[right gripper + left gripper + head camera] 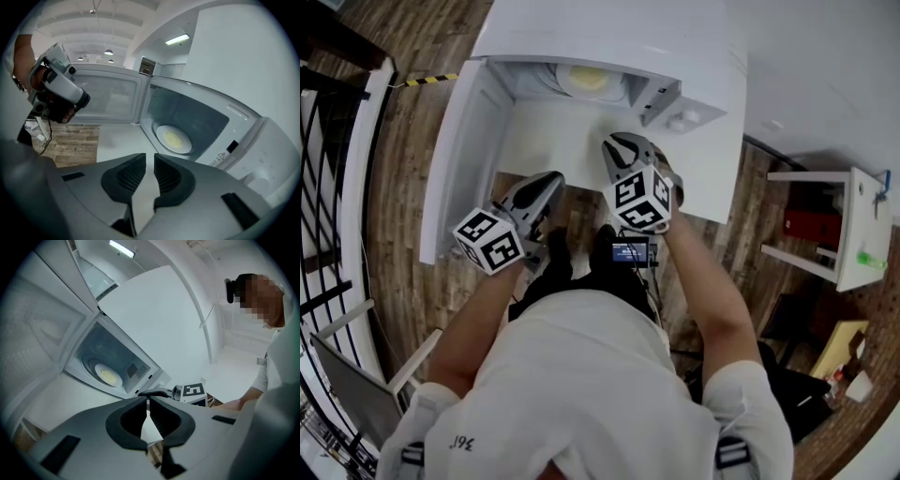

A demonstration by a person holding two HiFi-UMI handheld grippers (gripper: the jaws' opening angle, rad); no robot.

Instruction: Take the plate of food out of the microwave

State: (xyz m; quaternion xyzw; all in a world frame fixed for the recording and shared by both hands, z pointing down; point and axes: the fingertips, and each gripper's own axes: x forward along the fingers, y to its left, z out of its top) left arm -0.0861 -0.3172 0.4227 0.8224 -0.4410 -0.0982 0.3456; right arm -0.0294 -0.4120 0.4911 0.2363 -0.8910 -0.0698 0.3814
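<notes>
A white microwave (609, 37) stands on a white table (572, 141) with its door (459, 150) swung open to the left. Inside lies a round white plate with yellow food (588, 80), also seen in the left gripper view as the plate (108, 376) and in the right gripper view as the plate (173, 139). My left gripper (546, 187) hovers in front of the opening, jaws shut and empty (148, 398). My right gripper (619, 150) is closer to the cavity, its jaws (150, 157) a narrow gap apart with nothing between them.
The microwave's control panel with a knob (680, 120) is right of the cavity. A white shelf unit (844, 225) with a red box stands at the right. A black railing (328, 187) runs along the left. The floor is wood planks (412, 56).
</notes>
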